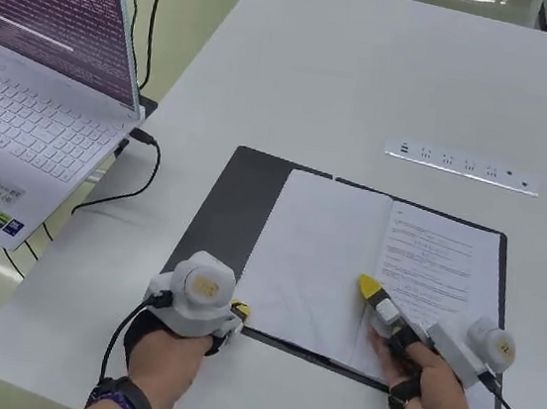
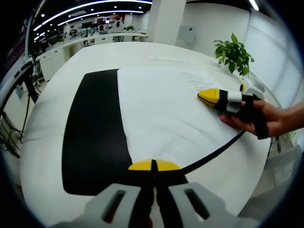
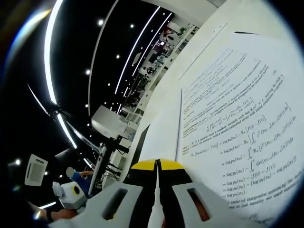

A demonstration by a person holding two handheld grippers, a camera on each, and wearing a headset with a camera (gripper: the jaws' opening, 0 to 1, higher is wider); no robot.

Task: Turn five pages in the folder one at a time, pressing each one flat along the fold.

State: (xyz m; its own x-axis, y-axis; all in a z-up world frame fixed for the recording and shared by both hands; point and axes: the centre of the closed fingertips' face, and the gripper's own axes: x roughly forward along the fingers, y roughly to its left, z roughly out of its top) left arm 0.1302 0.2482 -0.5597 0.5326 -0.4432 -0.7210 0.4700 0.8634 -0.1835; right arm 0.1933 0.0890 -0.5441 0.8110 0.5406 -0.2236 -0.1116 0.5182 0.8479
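Folder (image 1: 234,200) lies open at lower centre of the head view on the white table (image 1: 370,67). Black cover is at left, blank turned page (image 1: 312,259) in the middle, printed page (image 1: 436,259) at right.

Right gripper (image 1: 370,287) is set with its yellow tip on the paper just beside the fold (image 1: 383,233), low in the frame. Jaws are pressed together, nothing gripped.

Left gripper (image 1: 239,310) is parked at the folder's bottom edge, by the blank page's lower-left corner. Jaws are also closed tip to tip in the left gripper view, and no sheet is seen between them.

Step is judged to be the flattening pass on the turned page. To do it well:
- The closed tip should be laid flat on the paper and drawn along the fold toward the top of the frame in one stroke.
- Light pressure should be used so the sheet is not dragged or creased.
- The folder should be pinned at its bottom edge by the left gripper so it is not pushed across the table.

Page count cannot be told.
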